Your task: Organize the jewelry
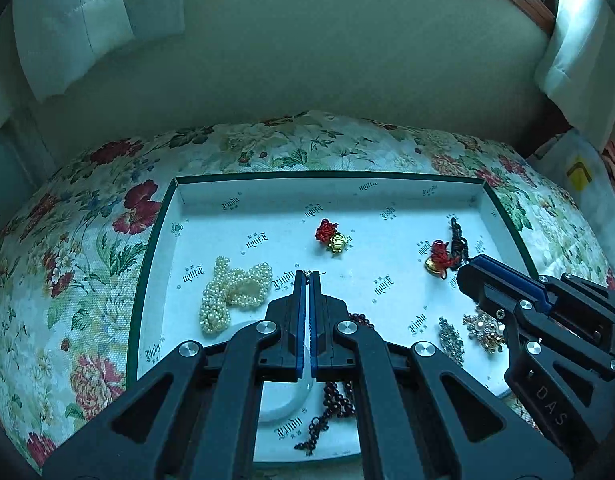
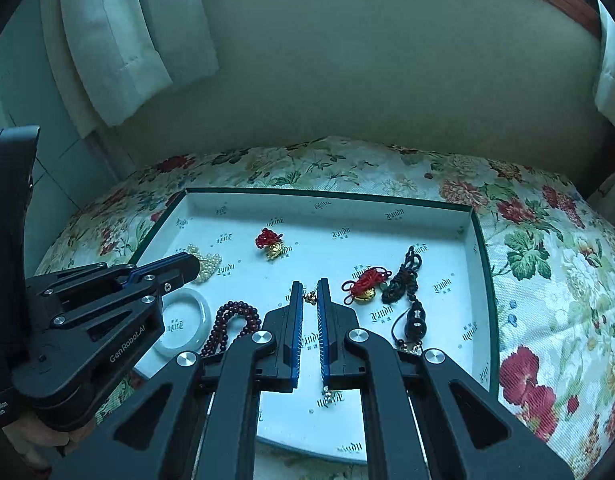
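A white tray (image 1: 227, 196) with a green rim holds the jewelry. My left gripper (image 1: 308, 275) is shut on a small thin metal piece at its tips, above the tray's middle, just right of the pearl necklace (image 1: 233, 294). My right gripper (image 2: 310, 285) has its jaws a little apart around a small gold earring (image 2: 310, 298); whether they grip it is unclear. A red knot with a gold charm (image 2: 272, 244) lies beyond. A second red knot charm (image 2: 365, 285) and a black cord pendant (image 2: 411, 300) lie to the right.
A white bangle (image 2: 187, 322) and dark red beads (image 2: 235, 320) lie at the tray's near left. Crystal brooches (image 1: 467, 330) lie at its near right. The tray rests on a floral cushion (image 2: 547, 272) with a chair back behind.
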`<state>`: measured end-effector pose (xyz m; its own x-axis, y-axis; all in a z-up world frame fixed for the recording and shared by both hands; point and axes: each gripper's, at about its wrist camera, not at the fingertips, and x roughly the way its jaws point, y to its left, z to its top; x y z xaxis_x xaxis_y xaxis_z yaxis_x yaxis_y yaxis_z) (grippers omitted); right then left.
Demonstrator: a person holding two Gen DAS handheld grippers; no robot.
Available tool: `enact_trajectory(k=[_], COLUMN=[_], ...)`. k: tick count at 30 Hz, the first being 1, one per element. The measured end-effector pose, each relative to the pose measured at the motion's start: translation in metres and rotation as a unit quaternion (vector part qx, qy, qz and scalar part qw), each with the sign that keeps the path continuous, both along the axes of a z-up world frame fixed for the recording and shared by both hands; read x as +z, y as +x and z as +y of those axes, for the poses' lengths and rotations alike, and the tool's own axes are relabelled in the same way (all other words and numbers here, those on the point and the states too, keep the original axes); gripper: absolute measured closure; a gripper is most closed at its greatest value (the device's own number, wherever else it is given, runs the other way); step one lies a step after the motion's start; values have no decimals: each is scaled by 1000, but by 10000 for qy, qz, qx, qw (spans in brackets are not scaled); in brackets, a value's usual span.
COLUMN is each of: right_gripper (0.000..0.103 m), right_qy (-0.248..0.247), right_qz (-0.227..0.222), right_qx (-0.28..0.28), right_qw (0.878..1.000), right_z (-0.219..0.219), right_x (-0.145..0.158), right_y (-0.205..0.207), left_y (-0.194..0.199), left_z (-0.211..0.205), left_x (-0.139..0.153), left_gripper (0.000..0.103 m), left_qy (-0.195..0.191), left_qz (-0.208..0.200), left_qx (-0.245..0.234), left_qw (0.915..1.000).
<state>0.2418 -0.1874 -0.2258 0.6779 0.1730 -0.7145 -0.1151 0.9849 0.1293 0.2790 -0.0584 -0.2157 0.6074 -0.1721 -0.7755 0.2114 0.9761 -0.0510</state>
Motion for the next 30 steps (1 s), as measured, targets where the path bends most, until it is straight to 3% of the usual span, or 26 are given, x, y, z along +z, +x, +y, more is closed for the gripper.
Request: enact_trajectory(k=[14, 16, 19, 20, 21, 23, 30], right_gripper=[96, 96, 92, 86, 75, 70, 65], right_qy=[-5, 17, 31, 28, 18, -15, -51], right_qz=[453, 452, 451, 445, 428, 373, 292], right_qx=[-69, -117, -185, -194, -204, -265, -297], right_qw=[9989, 9989, 9988, 9988, 9989, 9989, 9991], right_z=[4, 4, 2, 2, 2, 1, -1], right_x=[-36, -37, -37, -36, -36, -34, -27], right_y=[41, 42, 42, 42, 42, 40, 34], left_y=[36, 35, 34, 34, 33, 33, 27], left_z=[-9, -10, -10, -9, -9, -8, -7], left_x=[-37, -38, -37, -36, -35, -35, -31], left_gripper=[101, 98, 73, 64, 64, 64, 61], left_qy=[291, 351, 381, 353, 355, 385, 387], left_qz=[458, 425, 410, 399, 359, 333, 288], left_qx=[38, 34, 48, 69, 84, 108, 131], left_qw=[9985, 9985, 9984, 9986, 9987, 9986, 9987])
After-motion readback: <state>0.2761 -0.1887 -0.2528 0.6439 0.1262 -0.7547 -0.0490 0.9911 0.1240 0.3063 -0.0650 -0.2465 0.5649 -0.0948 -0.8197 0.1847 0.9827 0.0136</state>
